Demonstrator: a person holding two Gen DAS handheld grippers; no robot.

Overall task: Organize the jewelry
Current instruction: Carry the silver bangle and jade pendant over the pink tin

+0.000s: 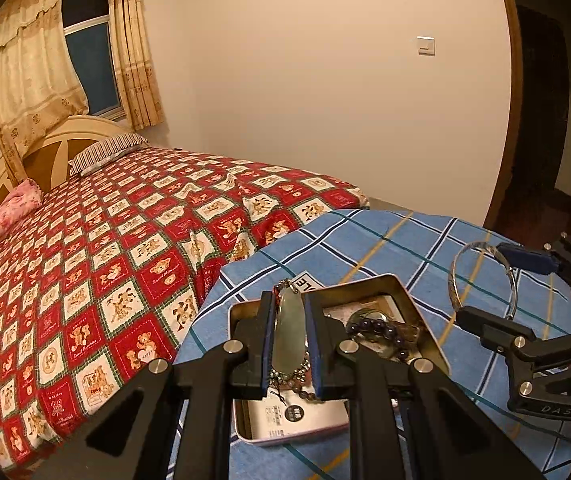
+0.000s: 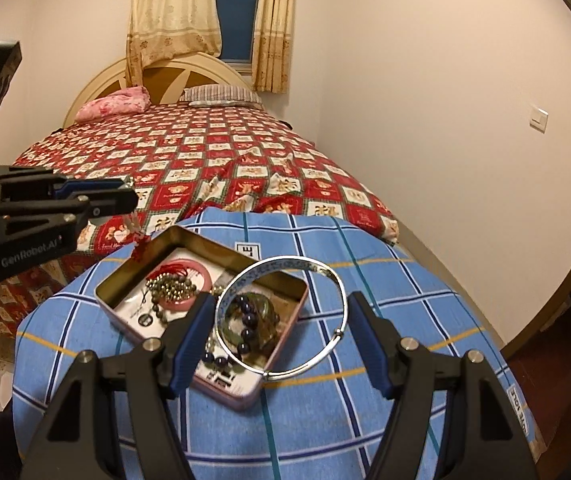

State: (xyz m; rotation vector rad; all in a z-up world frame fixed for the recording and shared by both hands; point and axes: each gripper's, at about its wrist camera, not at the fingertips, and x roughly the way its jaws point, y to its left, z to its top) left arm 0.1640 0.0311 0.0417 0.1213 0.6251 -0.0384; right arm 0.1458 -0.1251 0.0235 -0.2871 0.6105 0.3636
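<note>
A metal tin point(image 2: 285, 332) point(image 1: 425, 312) sits open on a round table with a blue plaid cloth point(image 2: 385, 420). It holds a pink bangle point(image 2: 201, 270), beaded bracelets point(image 2: 173, 290) and dark purple beads point(image 2: 245, 312) point(image 1: 377, 326). My left gripper point(image 1: 290, 320) is shut on a pale green jade pendant point(image 1: 290, 332) with a red cord point(image 2: 139, 240), held above the tin. My right gripper point(image 2: 281, 324) is shut on a silver bangle point(image 2: 341, 280) point(image 1: 457, 256), which spans its fingers above the tin's right side.
A bed with a red bear-pattern cover point(image 1: 105, 264) point(image 2: 213, 160) stands right behind the table. A wall with a light switch point(image 1: 426, 45) is on the right, a dark doorway point(image 1: 545, 120) further right. A curtained window point(image 2: 237, 20) is behind the headboard.
</note>
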